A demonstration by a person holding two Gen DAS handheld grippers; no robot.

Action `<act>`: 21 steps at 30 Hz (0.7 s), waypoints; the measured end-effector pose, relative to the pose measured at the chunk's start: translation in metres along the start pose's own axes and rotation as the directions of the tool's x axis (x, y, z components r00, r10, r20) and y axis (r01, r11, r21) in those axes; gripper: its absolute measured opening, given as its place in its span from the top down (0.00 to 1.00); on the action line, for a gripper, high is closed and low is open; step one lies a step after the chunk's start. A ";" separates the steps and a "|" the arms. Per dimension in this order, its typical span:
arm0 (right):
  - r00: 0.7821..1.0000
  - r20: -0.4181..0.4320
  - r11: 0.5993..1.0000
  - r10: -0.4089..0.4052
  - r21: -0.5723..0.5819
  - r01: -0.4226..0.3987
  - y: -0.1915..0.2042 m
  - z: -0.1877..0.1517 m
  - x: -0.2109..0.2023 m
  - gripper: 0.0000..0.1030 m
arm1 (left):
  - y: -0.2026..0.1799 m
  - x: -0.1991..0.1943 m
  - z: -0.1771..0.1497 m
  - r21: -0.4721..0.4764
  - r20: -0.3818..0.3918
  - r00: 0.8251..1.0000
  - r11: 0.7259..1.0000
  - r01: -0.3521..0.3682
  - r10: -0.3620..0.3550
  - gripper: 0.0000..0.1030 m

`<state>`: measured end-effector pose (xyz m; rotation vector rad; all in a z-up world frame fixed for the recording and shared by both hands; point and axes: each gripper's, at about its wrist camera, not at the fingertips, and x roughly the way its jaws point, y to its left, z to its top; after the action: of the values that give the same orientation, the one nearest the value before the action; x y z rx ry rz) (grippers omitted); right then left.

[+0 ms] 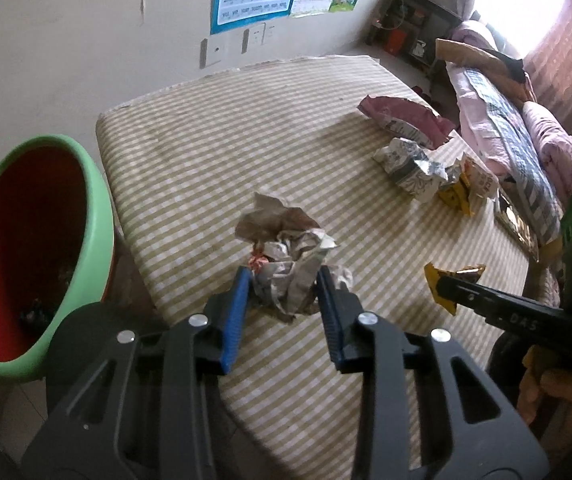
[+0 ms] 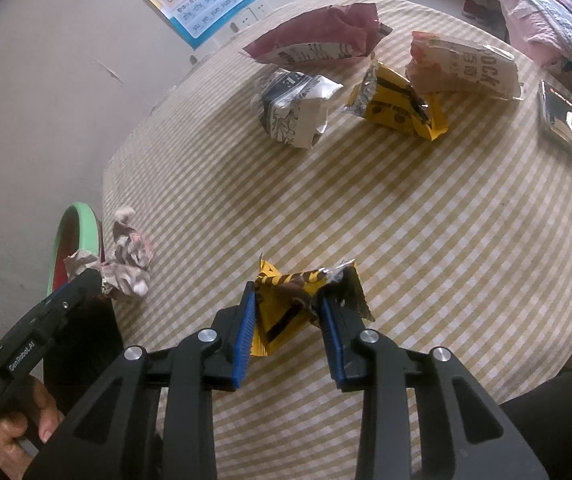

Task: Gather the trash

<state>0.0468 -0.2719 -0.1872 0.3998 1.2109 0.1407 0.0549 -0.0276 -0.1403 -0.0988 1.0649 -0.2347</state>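
On the checked table (image 2: pixel 406 240), my right gripper (image 2: pixel 288 296) is shut on a yellow and brown snack wrapper (image 2: pixel 281 312), its blue pads pressing both sides. My left gripper (image 1: pixel 283 276) is shut on a crumpled grey-white wrapper (image 1: pixel 286 256) near the table's left edge. The right wrist view shows that wrapper (image 2: pixel 127 264) hanging from the left gripper's fingertips (image 2: pixel 89 280), beside the bin. The bin (image 1: pixel 97 208) has a green rim and a red inside, stands left of the table, and holds a dark scrap at its bottom.
Further trash lies at the table's far side: a maroon bag (image 2: pixel 326 36), a grey-patterned crumpled pack (image 2: pixel 294 108), a yellow pack (image 2: pixel 402 108), a torn white box (image 2: pixel 462 68) and a shiny packet (image 2: pixel 570 120) at the right edge. A bed with pink bedding (image 1: pixel 526 128) stands beyond.
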 end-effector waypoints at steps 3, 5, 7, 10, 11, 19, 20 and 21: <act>1.000 0.005 1.000 -0.003 -0.003 0.003 0.001 0.000 -0.001 0.71 | 0.001 0.001 -0.001 -0.004 -0.005 1.000 1.000 0.002 -0.002 0.69; 1.000 0.005 1.000 -0.003 -0.001 0.003 0.000 0.000 -0.001 0.71 | 0.001 0.003 -0.001 -0.004 -0.013 1.000 1.000 0.007 -0.008 0.68; 1.000 0.005 1.000 -0.002 0.003 0.002 0.000 -0.001 -0.001 0.71 | 0.001 0.004 -0.002 -0.004 -0.018 1.000 1.000 0.010 -0.010 0.68; 1.000 0.002 1.000 0.003 0.006 -0.003 0.000 -0.001 0.000 0.71 | 0.002 0.005 0.000 -0.021 -0.018 0.999 0.999 0.030 -0.031 0.54; 1.000 0.000 1.000 0.004 0.006 -0.004 0.000 -0.001 0.000 0.71 | 0.002 0.005 0.000 -0.027 -0.014 0.999 0.999 0.034 -0.035 0.51; 1.000 -0.004 1.000 0.014 0.017 -0.014 -0.003 0.000 0.001 0.70 | -0.003 0.028 0.007 -0.019 -0.067 0.997 0.999 0.036 -0.037 0.40; 1.000 -0.005 1.000 0.016 0.018 -0.016 -0.003 0.000 0.001 0.70 | -0.006 0.032 0.008 -0.006 -0.074 0.997 0.999 0.033 -0.033 0.39; 1.000 -0.005 1.000 0.017 0.018 -0.016 -0.003 0.000 0.001 0.70 | -0.008 0.033 0.007 0.004 -0.077 0.997 1.000 0.030 -0.030 0.39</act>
<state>0.0467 -0.2742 -0.1891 0.4253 1.2146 0.1452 0.0758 -0.0432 -0.1638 -0.1017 1.1395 -0.2701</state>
